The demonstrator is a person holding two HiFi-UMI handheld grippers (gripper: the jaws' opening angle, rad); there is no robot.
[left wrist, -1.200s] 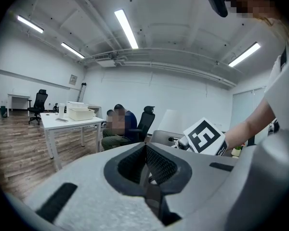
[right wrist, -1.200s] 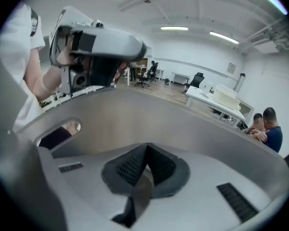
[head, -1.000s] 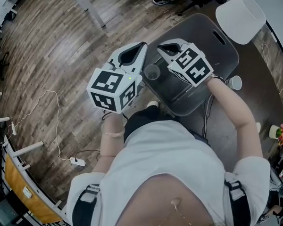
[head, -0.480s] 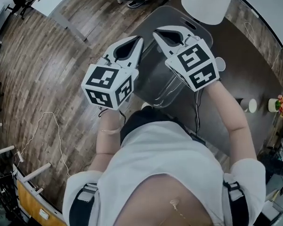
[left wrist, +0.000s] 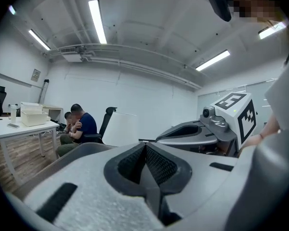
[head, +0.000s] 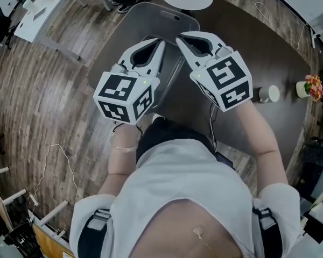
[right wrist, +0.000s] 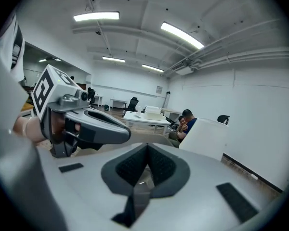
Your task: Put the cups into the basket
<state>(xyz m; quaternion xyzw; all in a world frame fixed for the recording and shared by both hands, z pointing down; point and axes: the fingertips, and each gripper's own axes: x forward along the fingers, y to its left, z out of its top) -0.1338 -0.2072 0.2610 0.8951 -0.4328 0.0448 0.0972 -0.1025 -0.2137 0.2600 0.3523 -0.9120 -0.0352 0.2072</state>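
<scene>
Head view: left tool [head: 161,43], right tool [head: 179,37] carry markers [head: 121,88].

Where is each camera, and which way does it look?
Head view: on the person's head, facing down at left gripper, right gripper, basket, arms.
Left gripper view: rides it, faces along shut jaws at seated people; right gripper beside.
Right gripper view: rides it, faces along shut jaws; left gripper beside.
Shared: both gripper views show those people.

White walls [left wrist: 144,97] and ceiling strip lights [left wrist: 97,20] enclose a wood-plank floor [head: 48,95] with a white desk [left wrist: 29,127].
</scene>
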